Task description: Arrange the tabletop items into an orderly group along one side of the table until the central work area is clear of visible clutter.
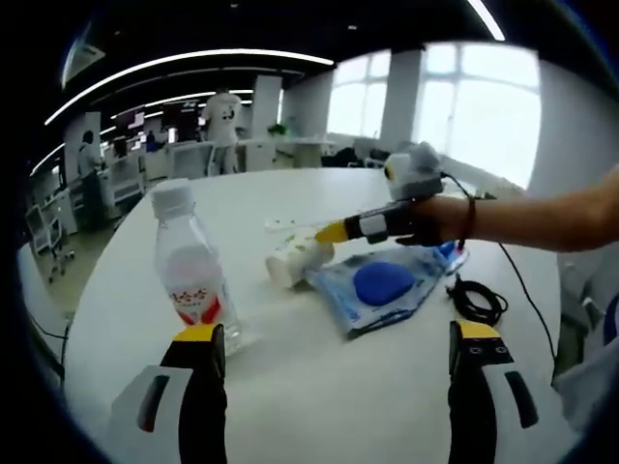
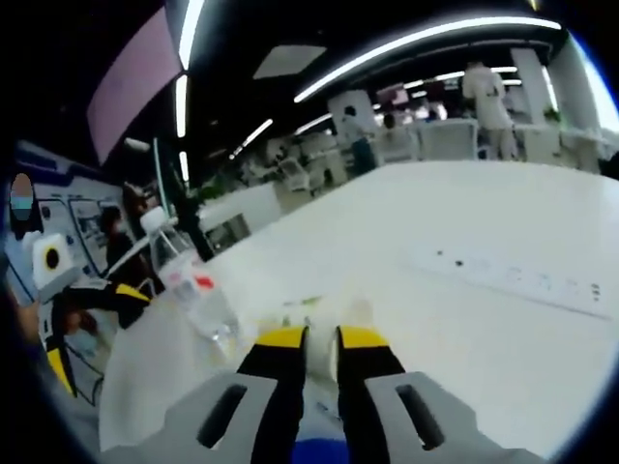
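White round table holds a clear plastic water bottle upright, a blue plastic pouch, and a small white tipped bottle mid-table. The right gripper, jaws nearly together, seems clamped on the tipped bottle; next, carry it aside. The left gripper gapes wide.

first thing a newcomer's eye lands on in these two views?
In the left gripper view, the right gripper, held out by a bare arm from the right, with its yellow tips at a small white bottle lying on its side mid-table beside a blue pouch. Next, the clear water bottle with a red label, upright just beyond the left gripper, whose jaws stand wide apart. In the right gripper view the jaws look nearly closed.
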A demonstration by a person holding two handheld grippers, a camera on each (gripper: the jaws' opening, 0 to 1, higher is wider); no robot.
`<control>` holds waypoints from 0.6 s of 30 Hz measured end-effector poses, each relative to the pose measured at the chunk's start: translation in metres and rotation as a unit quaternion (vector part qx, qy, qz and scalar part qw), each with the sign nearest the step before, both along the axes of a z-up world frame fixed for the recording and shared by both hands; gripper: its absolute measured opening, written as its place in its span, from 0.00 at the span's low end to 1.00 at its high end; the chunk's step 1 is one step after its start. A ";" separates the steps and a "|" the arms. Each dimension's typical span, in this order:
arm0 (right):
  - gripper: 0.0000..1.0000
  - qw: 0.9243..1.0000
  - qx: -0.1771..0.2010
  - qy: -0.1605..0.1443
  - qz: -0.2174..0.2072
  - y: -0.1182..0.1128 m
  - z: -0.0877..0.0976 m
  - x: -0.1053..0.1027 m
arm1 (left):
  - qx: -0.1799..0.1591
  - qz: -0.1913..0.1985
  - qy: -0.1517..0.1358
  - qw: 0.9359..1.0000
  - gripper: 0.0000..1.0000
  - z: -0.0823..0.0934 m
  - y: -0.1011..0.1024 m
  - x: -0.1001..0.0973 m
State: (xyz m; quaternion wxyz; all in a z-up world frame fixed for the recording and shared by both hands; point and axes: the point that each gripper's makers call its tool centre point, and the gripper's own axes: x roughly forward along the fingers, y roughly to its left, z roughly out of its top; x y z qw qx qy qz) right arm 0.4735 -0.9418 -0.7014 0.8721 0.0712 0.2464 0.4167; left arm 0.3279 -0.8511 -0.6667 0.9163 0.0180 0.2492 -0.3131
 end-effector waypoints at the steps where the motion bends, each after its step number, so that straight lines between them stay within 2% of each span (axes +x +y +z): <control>1: 0.06 1.000 0.001 0.000 0.000 0.000 0.001 0.000 | 0.003 -0.001 0.000 1.000 0.95 0.000 0.001 -0.001; 11: 0.00 1.000 0.026 -0.010 0.004 0.011 0.020 -0.003 | 0.002 0.002 -0.002 1.000 0.95 0.004 0.004 -0.003; 18: 0.00 0.999 0.012 -0.031 0.022 0.019 0.036 -0.009 | 0.000 0.004 -0.001 1.000 0.95 0.006 0.006 -0.007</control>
